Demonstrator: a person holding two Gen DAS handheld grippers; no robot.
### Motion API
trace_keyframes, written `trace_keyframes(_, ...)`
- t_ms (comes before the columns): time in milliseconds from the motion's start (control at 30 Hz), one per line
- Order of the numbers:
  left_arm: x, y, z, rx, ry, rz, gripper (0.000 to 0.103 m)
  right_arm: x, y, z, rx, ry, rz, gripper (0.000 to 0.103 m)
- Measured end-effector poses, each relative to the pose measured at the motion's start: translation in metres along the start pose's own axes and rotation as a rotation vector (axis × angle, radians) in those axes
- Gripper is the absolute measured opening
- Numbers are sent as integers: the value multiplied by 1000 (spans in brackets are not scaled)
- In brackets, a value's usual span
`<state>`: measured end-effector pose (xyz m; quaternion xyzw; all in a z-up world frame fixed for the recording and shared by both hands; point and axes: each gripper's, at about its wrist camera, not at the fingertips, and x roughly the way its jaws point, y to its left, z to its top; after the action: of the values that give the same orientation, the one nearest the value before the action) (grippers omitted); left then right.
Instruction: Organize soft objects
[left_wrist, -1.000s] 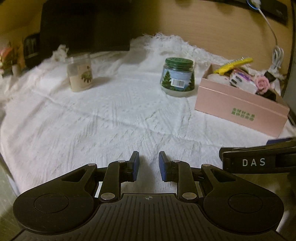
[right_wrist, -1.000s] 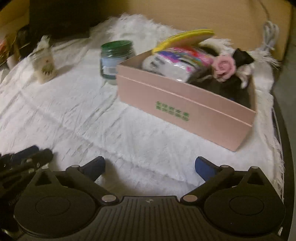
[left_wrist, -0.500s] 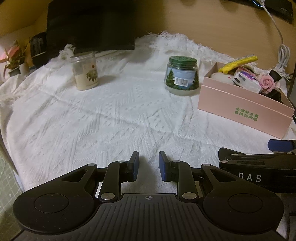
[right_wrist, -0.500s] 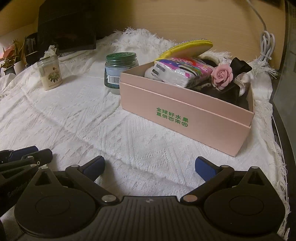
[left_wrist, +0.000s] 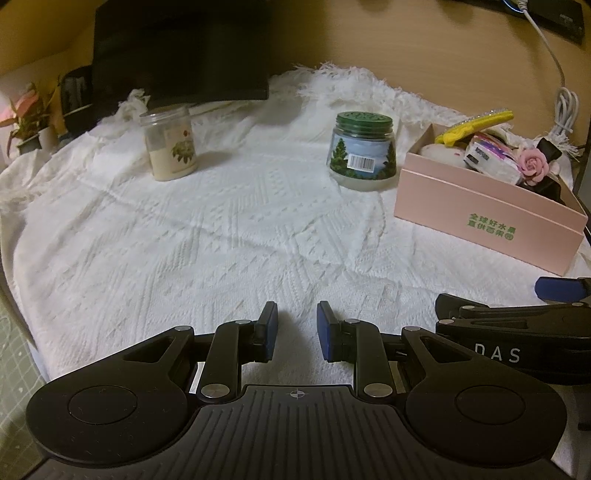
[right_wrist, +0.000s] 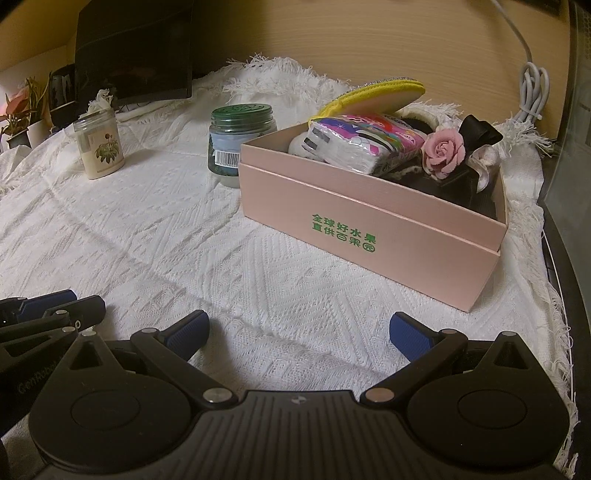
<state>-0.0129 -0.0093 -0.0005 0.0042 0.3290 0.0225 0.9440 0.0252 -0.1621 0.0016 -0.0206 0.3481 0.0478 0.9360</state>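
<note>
Inside pink box (right_wrist: 369, 225), tissue pack (right_wrist: 365, 147), yellow sponge (right_wrist: 373, 98), rose (right_wrist: 443, 153)

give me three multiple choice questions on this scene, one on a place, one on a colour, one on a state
1. Where does the green-lidded glass jar stand?
A. inside the pink cardboard box
B. on the white cloth beside the pink cardboard box
C. between the right gripper's fingers

2. What colour is the fabric rose in the box?
A. pink
B. blue
C. white

3. How is the right gripper?
A. shut on a tissue pack
B. shut, empty
C. open, empty

Answers: 1 B, the jar sits on the white cloth at the box's left end; 2 A, its petals are pink; 3 C, its blue pads stand wide apart over bare cloth.
</note>
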Motion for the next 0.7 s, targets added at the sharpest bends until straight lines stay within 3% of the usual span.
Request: trace_keyframes(700,1,1,1,-24,9,-4,26,0,0,0,-1,0,1,103)
